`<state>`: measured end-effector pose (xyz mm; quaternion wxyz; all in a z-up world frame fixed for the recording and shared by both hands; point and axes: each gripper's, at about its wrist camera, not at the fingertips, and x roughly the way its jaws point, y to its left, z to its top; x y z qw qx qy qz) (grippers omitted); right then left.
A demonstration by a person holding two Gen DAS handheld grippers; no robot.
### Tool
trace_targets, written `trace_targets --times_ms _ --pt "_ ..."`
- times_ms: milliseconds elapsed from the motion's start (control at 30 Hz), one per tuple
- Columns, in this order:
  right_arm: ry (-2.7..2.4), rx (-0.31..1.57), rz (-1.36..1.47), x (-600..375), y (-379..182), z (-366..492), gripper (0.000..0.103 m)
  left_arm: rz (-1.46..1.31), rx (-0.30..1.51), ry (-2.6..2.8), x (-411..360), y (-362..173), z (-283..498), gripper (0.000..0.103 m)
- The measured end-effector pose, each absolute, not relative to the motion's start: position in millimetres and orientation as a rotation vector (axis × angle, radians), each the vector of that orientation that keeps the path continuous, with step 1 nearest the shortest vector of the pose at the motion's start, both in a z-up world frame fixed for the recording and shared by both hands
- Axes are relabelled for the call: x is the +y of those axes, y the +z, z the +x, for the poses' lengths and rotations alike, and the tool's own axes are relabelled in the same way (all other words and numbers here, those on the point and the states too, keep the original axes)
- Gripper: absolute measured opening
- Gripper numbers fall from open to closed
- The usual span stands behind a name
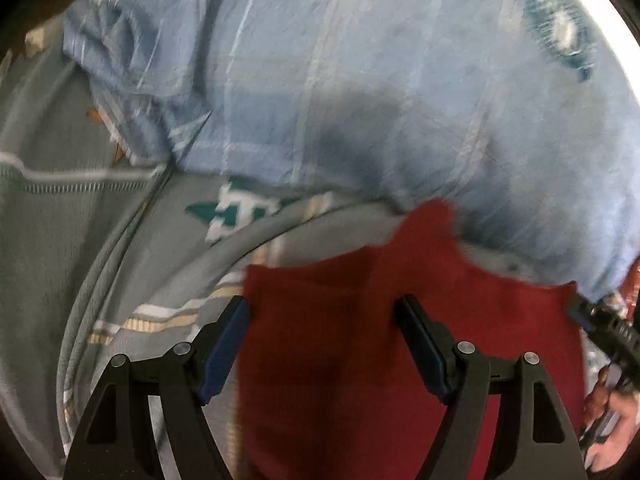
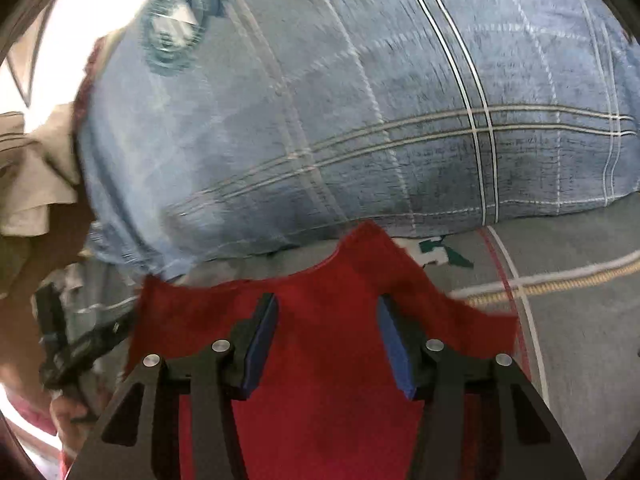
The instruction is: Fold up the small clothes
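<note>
A small red garment (image 1: 380,340) lies on a grey patterned bedspread (image 1: 80,240), just in front of a light blue checked cloth. My left gripper (image 1: 322,308) is open, its blue-padded fingers (image 1: 224,348) spread above the garment's left part. In the right wrist view the red garment (image 2: 328,360) fills the lower middle. My right gripper (image 2: 326,306) is open above it, fingers (image 2: 396,344) apart. Neither gripper holds the cloth. The right gripper shows at the left wrist view's right edge (image 1: 604,328). The left gripper shows at the right wrist view's left edge (image 2: 68,344).
A large light blue checked cloth (image 1: 380,80) covers the far half of both views and also fills the right wrist view (image 2: 340,120). A beige cloth (image 2: 36,168) lies crumpled at the far left. The bedspread carries teal and white motifs (image 1: 236,212).
</note>
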<state>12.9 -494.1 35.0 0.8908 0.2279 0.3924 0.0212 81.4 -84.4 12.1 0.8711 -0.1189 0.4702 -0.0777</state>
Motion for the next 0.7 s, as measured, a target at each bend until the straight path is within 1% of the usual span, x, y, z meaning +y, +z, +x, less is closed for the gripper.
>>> trace_targets --times_ms 133,167,333,467,500,533,567,700 --pt "-0.060 0.912 0.486 -510 1 50 0.051 -0.293 1.038 -0.157 -80 -7 95 0.078" --pt "-0.051 0.901 0.499 -513 -6 54 0.051 -0.298 1.037 -0.159 -80 -8 96 0.078" --pt "-0.074 0.892 0.475 -508 3 51 0.052 -0.269 1.013 -0.137 -83 -2 91 0.078" --pt "-0.028 0.853 0.432 -488 30 17 0.056 -0.231 0.968 -0.124 -83 14 76 0.076" --pt "-0.019 0.846 0.423 -485 34 9 0.058 -0.222 0.955 -0.123 -84 20 69 0.076" --pt "-0.019 0.844 0.403 -480 37 -1 0.063 -0.212 0.945 -0.123 -85 24 63 0.076" --pt "-0.031 0.853 0.378 -476 37 -8 0.064 -0.202 0.935 -0.126 -87 29 56 0.076" --pt "-0.082 0.968 0.333 -477 16 -11 0.064 -0.156 0.918 -0.148 -91 47 23 0.076"
